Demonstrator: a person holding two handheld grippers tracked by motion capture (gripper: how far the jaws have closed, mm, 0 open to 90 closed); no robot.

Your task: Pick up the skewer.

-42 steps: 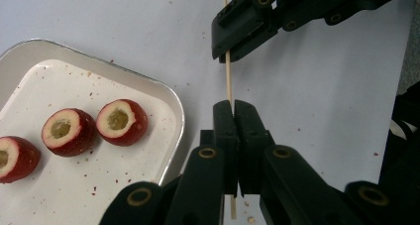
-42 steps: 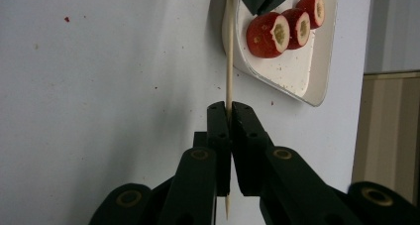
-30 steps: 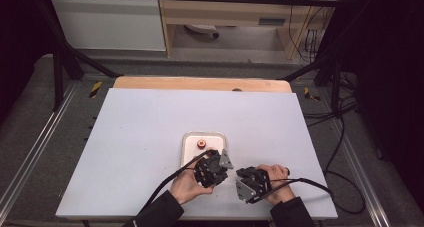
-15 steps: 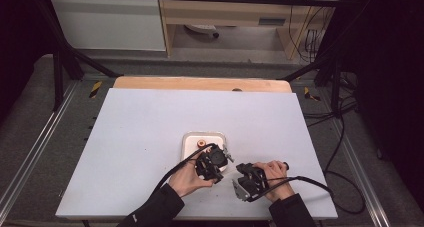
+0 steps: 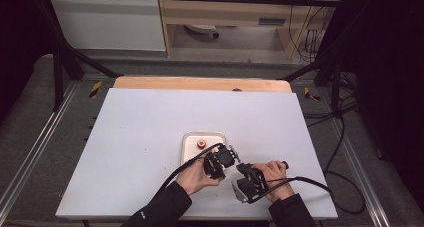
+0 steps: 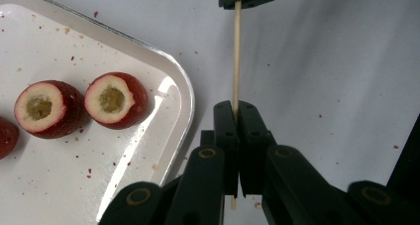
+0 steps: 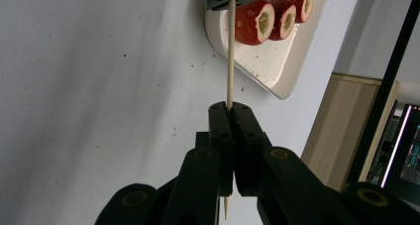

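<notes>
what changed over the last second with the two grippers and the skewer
Little moved: the left gripper edged slightly toward the right gripper, which drifted a touch nearer the table's front edge. Now both are shut on the thin wooden skewer, one at each end, beside the white tray. The tray and the cored red fruit pieces in it stayed put.
</notes>
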